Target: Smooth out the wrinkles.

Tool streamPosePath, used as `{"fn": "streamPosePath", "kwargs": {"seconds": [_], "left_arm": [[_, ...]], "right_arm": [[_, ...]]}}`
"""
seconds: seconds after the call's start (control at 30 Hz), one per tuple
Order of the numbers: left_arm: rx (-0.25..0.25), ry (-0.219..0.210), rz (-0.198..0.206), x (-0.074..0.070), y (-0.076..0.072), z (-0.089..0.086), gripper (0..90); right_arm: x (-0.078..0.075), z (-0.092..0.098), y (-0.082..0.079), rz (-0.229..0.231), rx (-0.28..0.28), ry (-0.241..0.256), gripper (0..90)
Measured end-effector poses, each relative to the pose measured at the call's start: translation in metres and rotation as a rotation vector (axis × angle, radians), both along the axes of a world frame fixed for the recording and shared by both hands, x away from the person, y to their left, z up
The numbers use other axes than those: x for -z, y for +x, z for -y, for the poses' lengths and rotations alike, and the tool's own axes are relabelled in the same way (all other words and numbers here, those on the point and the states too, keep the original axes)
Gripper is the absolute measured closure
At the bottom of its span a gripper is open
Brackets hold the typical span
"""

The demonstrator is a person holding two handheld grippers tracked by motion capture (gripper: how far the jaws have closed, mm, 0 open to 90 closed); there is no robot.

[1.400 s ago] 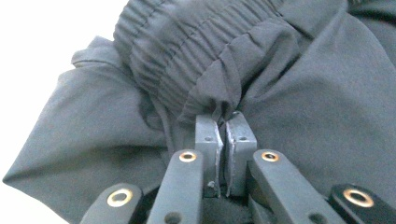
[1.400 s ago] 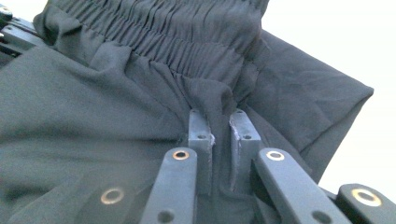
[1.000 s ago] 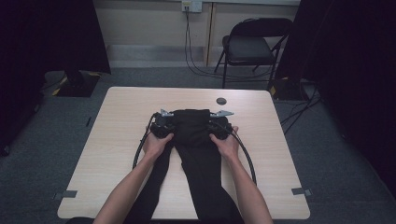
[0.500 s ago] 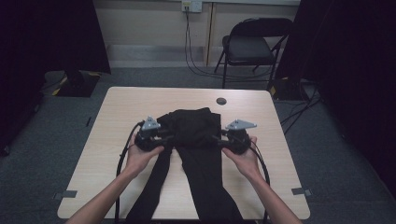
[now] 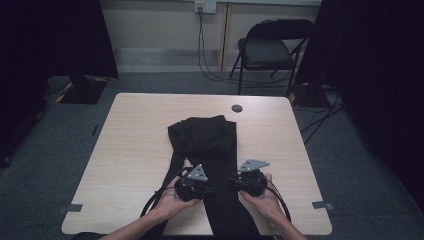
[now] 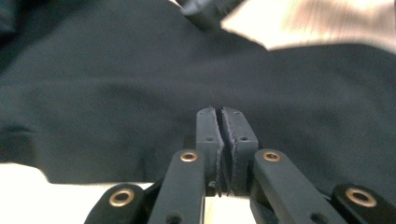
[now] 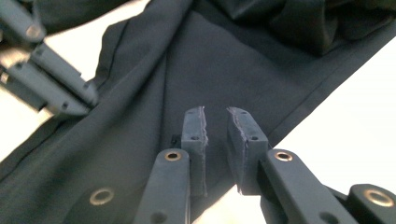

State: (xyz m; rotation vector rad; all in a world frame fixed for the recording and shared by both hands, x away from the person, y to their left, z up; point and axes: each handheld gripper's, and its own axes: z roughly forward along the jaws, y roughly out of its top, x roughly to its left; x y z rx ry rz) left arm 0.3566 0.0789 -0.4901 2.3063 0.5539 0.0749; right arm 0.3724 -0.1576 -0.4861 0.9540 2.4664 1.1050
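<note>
Left tool (image 6: pixel 220 135) has its jaws pressed together with barely a slit between them, nothing pinched that I can make out; it hangs over the black trousers (image 6: pixel 140 93), and whether it touches the cloth I cannot tell. Right tool (image 7: pixel 215 135) has its jaws a small gap apart, empty, above a flat trouser leg near its hemmed edge. The right gripper view picks up the seam lines and the bunched folds at the top, plus the other tool's grey linkage at its left edge; the left gripper view gives mostly smooth dark fabric, blurred, with pale desk (image 6: pixel 56 184) below. The high view gives the layout: left tool (image 5: pixel 192 182) and right tool (image 5: pixel 248 177) are side by side near the desk's front edge, each in a hand, grey three-cornered plates on top, cables looping back toward the person. Black trousers (image 5: pixel 202 137) lie mid-desk, upper part folded over into a rumpled block, legs running toward the front edge between and under the tools. Light wood desk (image 5: pixel 135 135) also carries a small dark round cap (image 5: pixel 236 108) near its far edge. Folding chair (image 5: pixel 272 47) stands beyond the desk.
</note>
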Motion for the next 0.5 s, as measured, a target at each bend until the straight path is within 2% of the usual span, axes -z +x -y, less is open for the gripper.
{"fn": "streamPosePath", "kwargs": {"seconds": [0.03, 0.07, 0.1, 0.13, 0.2, 0.27, 0.3, 0.37, 0.47, 0.5], "left_arm": [[-0.013, -0.006, -0.008, 0.000, -0.001, -0.002, 86.3], [-0.021, 0.006, -0.009, 0.000, -0.001, -0.005, 86.8], [-0.038, 0.031, 0.016, -0.002, -0.005, -0.011, 87.7], [-0.038, 0.031, 0.016, -0.002, -0.005, -0.011, 87.9], [-0.064, 0.034, -0.003, -0.002, -0.007, -0.020, 88.4], [-0.065, 0.054, -0.002, -0.004, -0.011, -0.028, 88.9], [-0.076, 0.044, -0.015, -0.004, -0.013, -0.031, 89.3], [-0.083, 0.053, -0.025, -0.005, -0.018, -0.039, 89.5], [-0.073, 0.099, -0.008, -0.007, -0.027, -0.044, 89.7], [-0.080, 0.100, -0.009, -0.008, -0.030, -0.045, 89.7]], "right_arm": [[0.002, 0.000, 0.001, -0.001, -0.005, -0.007, 76.1], [0.004, -0.001, 0.001, -0.011, -0.004, -0.015, 75.8], [0.009, -0.002, 0.000, -0.003, -0.003, -0.032, 74.8], [0.009, -0.002, 0.000, -0.003, -0.003, -0.032, 74.8], [0.009, -0.001, 0.001, -0.011, 0.003, -0.025, 75.2], [0.009, 0.001, 0.002, -0.012, 0.009, -0.026, 75.6], [0.008, 0.003, 0.003, 0.005, 0.010, -0.045, 75.7], [0.008, 0.004, 0.003, 0.004, 0.017, -0.043, 75.7], [0.008, 0.008, 0.005, 0.007, 0.026, -0.051, 75.6], [0.008, 0.009, 0.006, 0.005, 0.031, -0.048, 75.6]]}}
